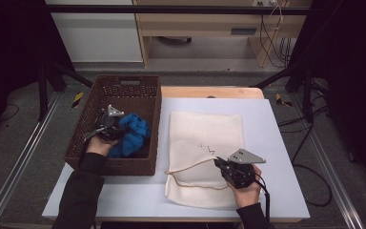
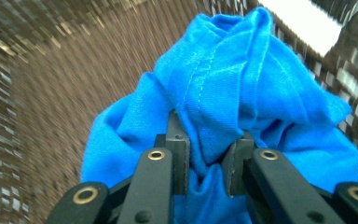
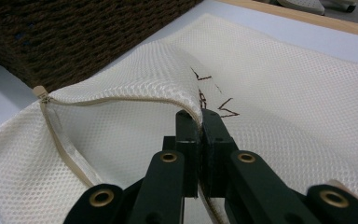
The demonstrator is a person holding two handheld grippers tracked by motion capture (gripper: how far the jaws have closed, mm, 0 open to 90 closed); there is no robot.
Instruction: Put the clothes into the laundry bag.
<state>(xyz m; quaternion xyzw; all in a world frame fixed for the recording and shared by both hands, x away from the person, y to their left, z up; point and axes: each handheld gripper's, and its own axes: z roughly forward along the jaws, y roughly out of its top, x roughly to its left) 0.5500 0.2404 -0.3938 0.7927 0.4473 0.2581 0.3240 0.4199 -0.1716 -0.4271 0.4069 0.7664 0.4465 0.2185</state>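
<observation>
Inside brown wicker basket: left gripper clamping crumpled blue cloth | beside basket: right gripper pinching cream mesh zip bag open | next: carrying cloth into bag mouth

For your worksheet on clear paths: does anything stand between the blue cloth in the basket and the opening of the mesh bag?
Only the basket's right wall stands between the blue cloth and the mesh bag. The right gripper lifts the zipper edge, leaving the mouth open.
</observation>
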